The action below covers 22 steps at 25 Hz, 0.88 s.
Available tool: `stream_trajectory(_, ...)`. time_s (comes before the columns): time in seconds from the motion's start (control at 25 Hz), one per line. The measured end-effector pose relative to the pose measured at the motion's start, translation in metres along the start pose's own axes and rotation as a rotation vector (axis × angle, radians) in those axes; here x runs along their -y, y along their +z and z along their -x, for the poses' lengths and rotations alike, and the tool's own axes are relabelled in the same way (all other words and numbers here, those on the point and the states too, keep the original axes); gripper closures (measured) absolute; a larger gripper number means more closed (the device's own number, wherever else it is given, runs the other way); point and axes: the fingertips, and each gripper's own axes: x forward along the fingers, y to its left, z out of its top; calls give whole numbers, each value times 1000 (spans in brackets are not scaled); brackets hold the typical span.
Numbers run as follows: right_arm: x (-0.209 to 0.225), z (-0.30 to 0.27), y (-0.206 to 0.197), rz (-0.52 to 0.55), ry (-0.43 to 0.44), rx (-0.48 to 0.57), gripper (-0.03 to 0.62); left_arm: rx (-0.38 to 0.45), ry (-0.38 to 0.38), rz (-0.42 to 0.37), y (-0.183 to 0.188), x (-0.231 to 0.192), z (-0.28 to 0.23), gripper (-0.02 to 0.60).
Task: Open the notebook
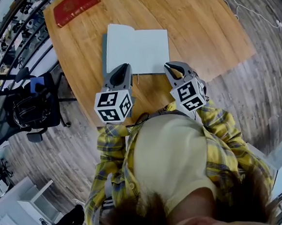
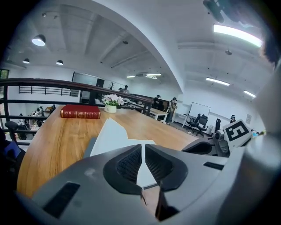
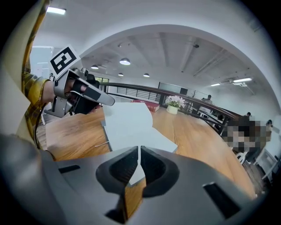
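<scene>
The notebook point(image 1: 136, 47) lay open, white pages up, on the desk point(image 1: 202, 32), with the left claw point(image 1: 123, 69) and right claw point(image 1: 172, 69) both closed narrow and empty by its near edge — the opening looked done, so the next move probably called only for drawing both clear.

One notebook point(image 1: 136, 49), one red book point(image 1: 76, 6), two hand-held grippers point(image 1: 123, 71) point(image 1: 173, 69).
</scene>
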Motion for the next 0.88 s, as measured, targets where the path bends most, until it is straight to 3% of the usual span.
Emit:
stream_trajectory(0.44, 8, 1, 11, -248, 42, 41, 522, -46, 53, -45, -11, -1, -12, 552)
stream_trajectory(0.88, 18, 5, 9, -355, 7, 51, 522, -69, 102, -17, -24, -7, -15, 561)
